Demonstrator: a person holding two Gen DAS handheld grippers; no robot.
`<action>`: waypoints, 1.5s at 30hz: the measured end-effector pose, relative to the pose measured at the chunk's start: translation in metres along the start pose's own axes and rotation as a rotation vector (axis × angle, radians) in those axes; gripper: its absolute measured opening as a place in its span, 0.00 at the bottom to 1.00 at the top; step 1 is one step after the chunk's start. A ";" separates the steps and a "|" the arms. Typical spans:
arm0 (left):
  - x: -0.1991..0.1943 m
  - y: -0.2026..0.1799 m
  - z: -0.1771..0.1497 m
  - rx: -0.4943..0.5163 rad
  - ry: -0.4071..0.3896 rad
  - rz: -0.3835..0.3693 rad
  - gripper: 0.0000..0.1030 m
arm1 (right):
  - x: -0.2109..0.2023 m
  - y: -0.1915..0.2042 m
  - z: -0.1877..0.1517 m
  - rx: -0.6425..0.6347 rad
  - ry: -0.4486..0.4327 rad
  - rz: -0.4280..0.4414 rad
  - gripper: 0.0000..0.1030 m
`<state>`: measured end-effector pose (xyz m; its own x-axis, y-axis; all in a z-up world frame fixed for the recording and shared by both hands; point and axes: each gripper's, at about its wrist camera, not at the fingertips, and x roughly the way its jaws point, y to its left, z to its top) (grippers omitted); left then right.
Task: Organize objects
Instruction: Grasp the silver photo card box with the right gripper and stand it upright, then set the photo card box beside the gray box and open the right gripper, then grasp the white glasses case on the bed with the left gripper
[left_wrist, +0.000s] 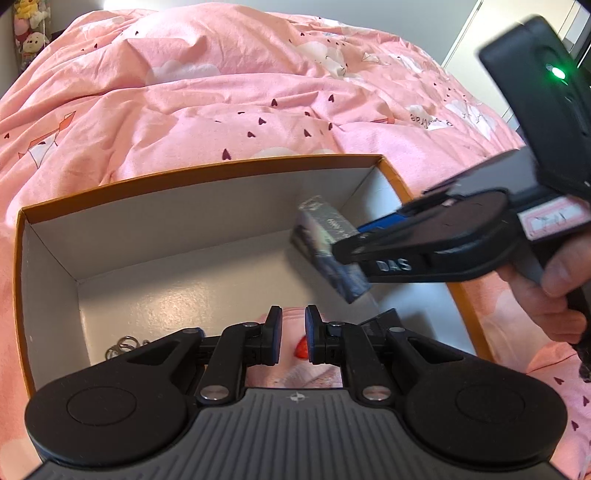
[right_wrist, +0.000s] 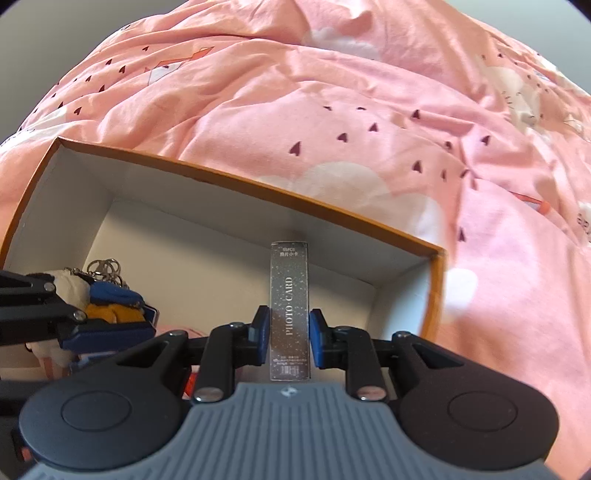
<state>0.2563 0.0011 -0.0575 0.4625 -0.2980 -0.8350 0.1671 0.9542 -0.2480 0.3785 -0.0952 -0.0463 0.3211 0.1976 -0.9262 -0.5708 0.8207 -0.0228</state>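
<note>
An open cardboard box (left_wrist: 207, 173) with an orange rim and white inside lies on the pink bed; it also shows in the right wrist view (right_wrist: 258, 188). My right gripper (right_wrist: 289, 338) is shut on a dark glittery photo card box (right_wrist: 289, 295) and holds it above the box's right half; the photo card box (left_wrist: 325, 243) also shows in the left wrist view. My left gripper (left_wrist: 293, 334) hovers over the box's near side, jaws slightly apart and empty. Plush keychains (right_wrist: 107, 295) with metal rings (left_wrist: 122, 345) lie in the box's near left corner.
A pink printed duvet (left_wrist: 240, 92) covers the bed all around the box. Stuffed toys (left_wrist: 29, 33) sit at the far left. A red and pink item (left_wrist: 301, 349) lies in the box just under my left gripper.
</note>
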 end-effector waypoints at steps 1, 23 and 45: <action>-0.001 -0.002 0.000 -0.004 -0.001 -0.011 0.14 | -0.004 -0.002 -0.003 0.005 0.001 -0.014 0.23; -0.007 -0.029 -0.031 0.007 0.033 -0.070 0.14 | -0.021 -0.006 -0.073 0.214 0.188 -0.016 0.23; -0.067 -0.051 -0.090 0.043 0.053 -0.151 0.24 | -0.122 0.005 -0.154 0.345 -0.091 0.144 0.28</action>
<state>0.1384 -0.0253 -0.0326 0.3826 -0.4354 -0.8149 0.2691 0.8963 -0.3526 0.2198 -0.1975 0.0084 0.3310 0.3578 -0.8731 -0.3324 0.9102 0.2470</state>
